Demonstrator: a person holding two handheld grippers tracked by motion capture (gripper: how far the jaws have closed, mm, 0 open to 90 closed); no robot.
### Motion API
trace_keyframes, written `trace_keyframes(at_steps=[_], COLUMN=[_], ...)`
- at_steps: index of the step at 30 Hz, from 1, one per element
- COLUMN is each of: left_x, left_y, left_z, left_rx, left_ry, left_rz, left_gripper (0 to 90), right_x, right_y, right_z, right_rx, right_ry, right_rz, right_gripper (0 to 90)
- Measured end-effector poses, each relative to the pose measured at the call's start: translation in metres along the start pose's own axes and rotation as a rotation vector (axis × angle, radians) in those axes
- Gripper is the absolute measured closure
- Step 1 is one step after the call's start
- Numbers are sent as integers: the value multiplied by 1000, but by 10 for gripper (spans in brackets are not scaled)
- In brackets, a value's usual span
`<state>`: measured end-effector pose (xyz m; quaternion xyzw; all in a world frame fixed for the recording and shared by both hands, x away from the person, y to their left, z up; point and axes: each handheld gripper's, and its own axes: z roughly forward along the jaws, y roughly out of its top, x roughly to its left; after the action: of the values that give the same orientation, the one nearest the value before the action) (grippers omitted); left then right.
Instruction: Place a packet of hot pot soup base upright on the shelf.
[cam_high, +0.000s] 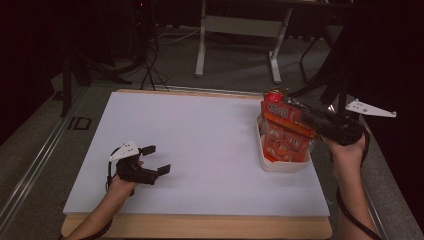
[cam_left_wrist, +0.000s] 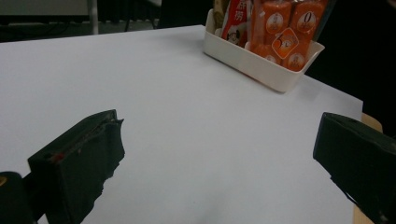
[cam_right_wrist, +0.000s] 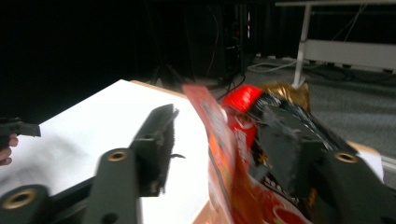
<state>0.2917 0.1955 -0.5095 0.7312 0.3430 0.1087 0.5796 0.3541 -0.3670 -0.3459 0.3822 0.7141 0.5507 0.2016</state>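
Nearest, left gripper (cam_high: 156, 159) resting on matte white tabletop (cam_high: 200, 145), black jaws spread wide, nothing between. Farther right, right gripper (cam_high: 292, 107) over a cream plastic tub (cam_high: 285, 165), jaws parted around the top edge of a glossy orange snack pack (cam_high: 285, 132) (not pressing it). Pack upright in tub, beside a red packet (cam_high: 274, 95) and crinkled gold foil (cam_right_wrist: 285, 91).

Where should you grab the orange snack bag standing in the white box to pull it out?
Grab the orange snack bag by its flat top edge, coming straight down from above. It stands upright in the white box, packed against other bags, so only the top sticks out free.
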Motion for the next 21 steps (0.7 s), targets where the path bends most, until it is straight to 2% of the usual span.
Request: trace_keyframes(at_steps=[1, 3, 9, 12, 16, 20, 21], left_x=[0, 0, -1, -1, -1, -1, -1], left_y=[0, 0, 0, 0, 0, 0, 1], left_z=[0, 0, 1, 0, -1, -2, -2], left_rx=[0, -1, 2, 1, -3, -7, -7], left_ry=[-3, -4, -2, -3, -3, -2, 0], left_rz=[-1, -1, 0, 1, 1, 0, 3], left_gripper=[11, 11, 11, 11, 11, 11, 11], right_x=[9, 17, 35, 47, 58, 66, 71], right_y=[6, 10, 16, 14, 9, 5, 0], right_z=[0, 0, 3, 9, 15, 21, 26], right_rx=[-6, -16, -39, -33, -35, -26, -17], right_ry=[5, 8, 63, 105, 151, 176, 183], right_rz=[-25, -42, -57, -79, -83, -88, -98], right_gripper=[385, 361, 288, 210, 170, 140, 136])
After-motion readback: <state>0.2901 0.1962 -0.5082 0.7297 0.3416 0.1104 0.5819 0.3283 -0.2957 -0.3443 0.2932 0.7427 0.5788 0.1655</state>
